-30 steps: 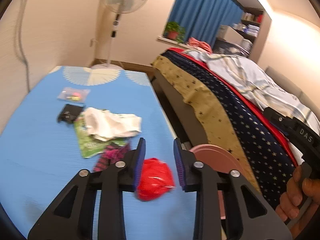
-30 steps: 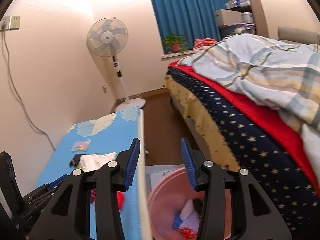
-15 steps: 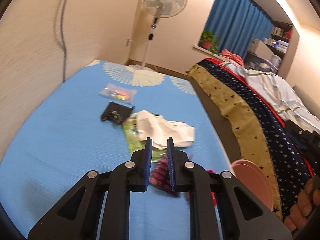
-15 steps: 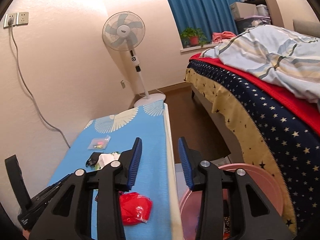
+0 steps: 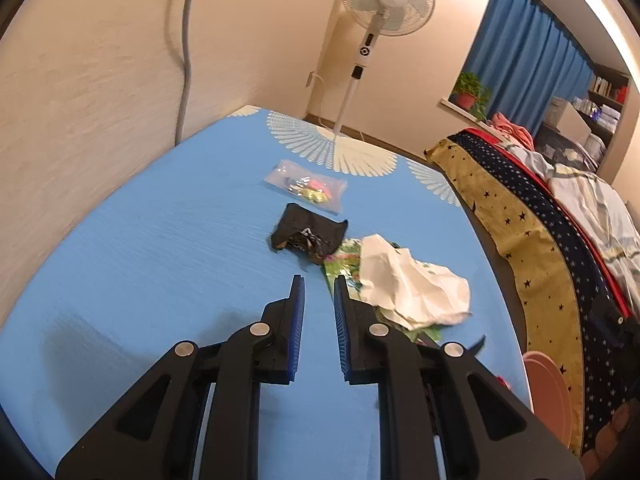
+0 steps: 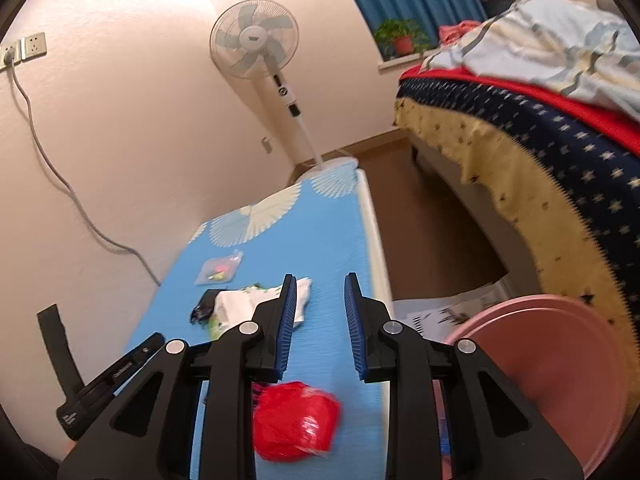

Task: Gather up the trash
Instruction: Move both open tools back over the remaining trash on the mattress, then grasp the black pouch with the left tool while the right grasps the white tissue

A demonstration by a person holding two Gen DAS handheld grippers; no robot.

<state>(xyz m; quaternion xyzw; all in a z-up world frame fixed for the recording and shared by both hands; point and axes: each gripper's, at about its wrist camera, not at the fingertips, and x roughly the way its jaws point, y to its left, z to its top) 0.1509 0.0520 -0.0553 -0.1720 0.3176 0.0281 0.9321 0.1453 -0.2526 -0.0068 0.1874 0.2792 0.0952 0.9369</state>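
Trash lies on the blue table mat (image 5: 160, 240): a clear packet (image 5: 306, 186), a black wrapper (image 5: 308, 234), a crumpled white paper (image 5: 412, 288) on a green wrapper (image 5: 340, 272). My left gripper (image 5: 318, 282) hovers just short of the black wrapper, its jaws a narrow gap apart with nothing between them. In the right wrist view a red crumpled bag (image 6: 296, 420) lies under my right gripper (image 6: 320, 280), whose jaws are closing on nothing. The white paper (image 6: 240, 304) and black wrapper (image 6: 204, 308) lie beyond, to its left. The pink bin (image 6: 552, 380) stands on the floor beside the table.
A bed with a starred cover (image 5: 560, 240) runs along the right, across a strip of floor (image 6: 432, 232). A standing fan (image 6: 256, 44) is past the table's far end. A wall with a cable (image 5: 184, 40) borders the left. A hand (image 5: 616, 432) shows at the lower right.
The left gripper swung left from the red bag towards the black wrapper, and its jaws narrowed. The right gripper came off the bin and down over the table, jaws narrowing.
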